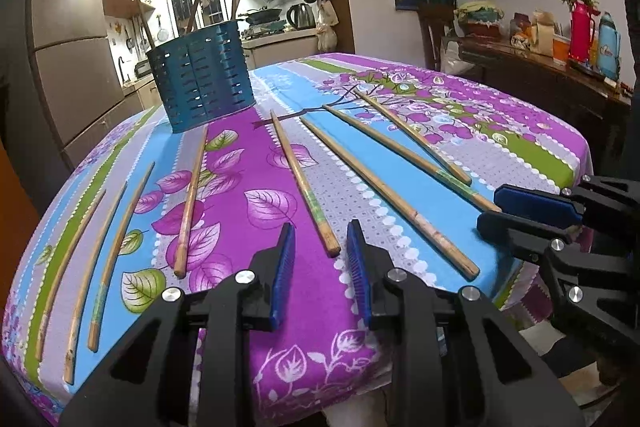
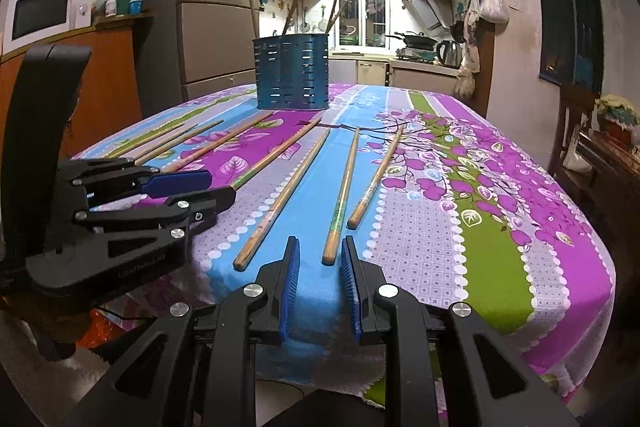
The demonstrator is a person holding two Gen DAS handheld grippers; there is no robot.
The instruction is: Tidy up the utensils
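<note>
Several wooden chopsticks lie fanned out on the flowered tablecloth (image 1: pixel 248 167) (image 2: pixel 420 227). A blue slotted utensil holder (image 1: pixel 204 79) (image 2: pixel 292 75) stands at the far side with a few sticks upright in it. My left gripper (image 1: pixel 321 227) (image 2: pixel 222 187) hovers at the near table edge, its jaws narrowly apart. The near end of one chopstick (image 1: pixel 304 183) lies on the cloth between its tips, untouched by the pads. My right gripper (image 2: pixel 320 241) (image 1: pixel 490 209) is likewise open, with the butt of another chopstick (image 2: pixel 340 199) resting on the cloth between its tips.
The table's front edge runs just under both grippers. A fridge (image 2: pixel 216 7) and a microwave (image 2: pixel 40 13) stand at the back left. A dark sideboard (image 1: pixel 540 71) with flasks and a chair (image 2: pixel 572 131) stand to the right.
</note>
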